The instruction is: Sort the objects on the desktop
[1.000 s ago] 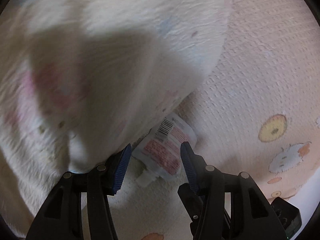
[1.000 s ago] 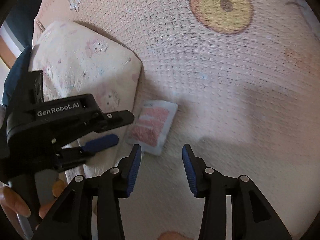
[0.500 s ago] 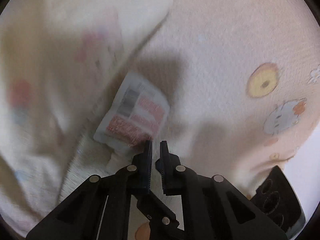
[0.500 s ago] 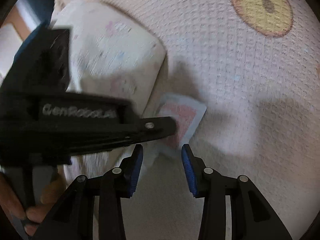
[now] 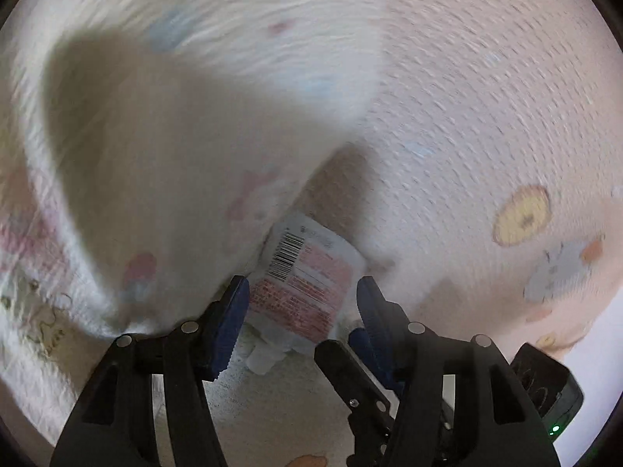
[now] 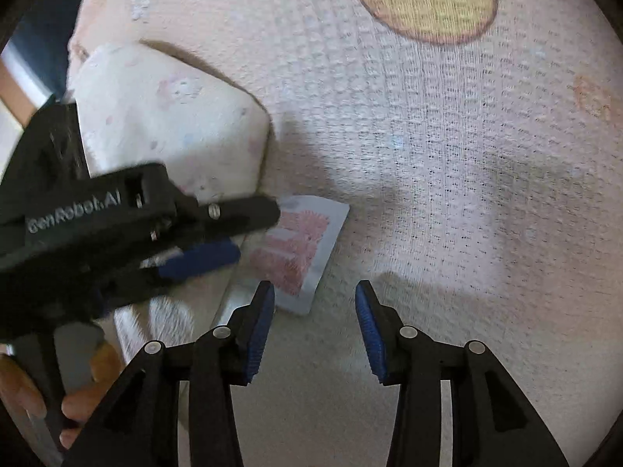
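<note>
Pink waffle-weave blanket [image 6: 447,155] with cartoon prints is covering the whole surface, so everything is sitting on soft fabric. One cream pillow [image 6: 167,124] with faded pastel prints is lying on it, and a small spouted pouch [image 5: 307,284] with a barcode and a pink label is lying flat just beside the pillow's edge, partly tucked against it; its white cap is pointing back toward the left camera.

Left claw [image 5: 300,311] is standing wide open, its jaws having just been opening, with the pouch sitting between the blue pads [image 5: 233,311], though the pads aren't pressing on it. From the right wrist view you can see that same claw reaching in from the left, over the pillow and the pouch, with a hand [image 6: 43,397] holding its handle at the lower left.

Right claw [image 6: 313,327] is hanging partly open, its jaws having just been opening a bit, with nothing between them, only blanket below. Its left pad is sitting just near the pouch's lower corner, but I can't tell if it's touching.

Some dark device [image 5: 545,381] with a green light is peeking in at the lower right of the left wrist view.
</note>
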`<state>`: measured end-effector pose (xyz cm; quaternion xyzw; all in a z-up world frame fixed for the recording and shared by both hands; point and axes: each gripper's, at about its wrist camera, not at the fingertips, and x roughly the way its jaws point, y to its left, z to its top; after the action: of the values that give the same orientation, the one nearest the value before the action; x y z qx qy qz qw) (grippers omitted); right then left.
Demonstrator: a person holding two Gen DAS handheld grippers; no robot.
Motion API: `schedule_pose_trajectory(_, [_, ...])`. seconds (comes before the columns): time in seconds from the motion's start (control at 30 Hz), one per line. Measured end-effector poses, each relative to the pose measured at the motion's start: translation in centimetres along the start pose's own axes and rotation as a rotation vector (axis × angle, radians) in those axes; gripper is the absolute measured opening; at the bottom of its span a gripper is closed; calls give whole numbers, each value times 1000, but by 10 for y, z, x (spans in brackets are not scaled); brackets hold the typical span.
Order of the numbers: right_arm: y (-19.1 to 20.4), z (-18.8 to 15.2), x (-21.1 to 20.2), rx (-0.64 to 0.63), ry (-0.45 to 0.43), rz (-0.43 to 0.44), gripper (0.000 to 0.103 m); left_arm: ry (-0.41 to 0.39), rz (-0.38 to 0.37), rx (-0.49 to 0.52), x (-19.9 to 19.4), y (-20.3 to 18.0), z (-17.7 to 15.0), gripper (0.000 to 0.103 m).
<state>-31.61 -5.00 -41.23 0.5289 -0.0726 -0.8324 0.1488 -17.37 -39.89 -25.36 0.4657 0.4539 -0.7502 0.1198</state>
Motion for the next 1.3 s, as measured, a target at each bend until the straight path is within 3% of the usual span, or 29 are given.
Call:
schedule_pose_trajectory(0.27, [21, 1, 23, -35, 24, 53, 41, -10, 92, 70, 10, -9, 1, 61])
schedule_pose_trajectory(0.33, [25, 2, 26, -50, 26, 38, 41, -5, 80, 73, 13, -9, 2, 60])
schedule_pose_trajectory(0.4, [26, 1, 27, -42, 22, 47, 41, -10, 72, 57, 14, -5, 3, 46])
schedule_pose_trajectory(0.5, [25, -2, 27, -41, 16, 34, 41, -5, 37, 48, 17, -1, -1, 41])
schedule_pose_trajectory(0.6, [21, -12, 19, -42, 4, 8, 41, 63, -6, 85, 22, -4, -16, 41])
schedule_pose_trajectory(0.77, [-4, -43, -14, 60, -16, -34, 40, 188, -19, 295, 37, -43, -66, 42])
schedule_pose_trajectory(0.9, [-26, -89, -43, 135, -2, -108, 40, 268, -10, 419, 40, -64, -122, 42])
schedule_pose_trajectory(1.0, [-52, -98, -64, 193, -21, -122, 40, 277, -35, 432, 33, -58, -163, 42])
schedule_pose_trajectory(1.07, [-58, -123, -78, 224, -25, -118, 40, 292, -52, 412, 20, -47, -188, 41])
schedule_pose_trajectory(1.1, [-54, -119, -65, 222, -26, -125, 40, 307, -54, 409, 30, -59, -189, 41])
schedule_pose_trajectory(1.2, [-50, -172, -109, 210, -35, -149, 40, 345, -41, 461, 36, -77, -200, 41])
schedule_pose_trajectory(1.3, [-40, -188, -110, 226, -53, -149, 40, 377, -44, 476, 20, -60, -219, 41])
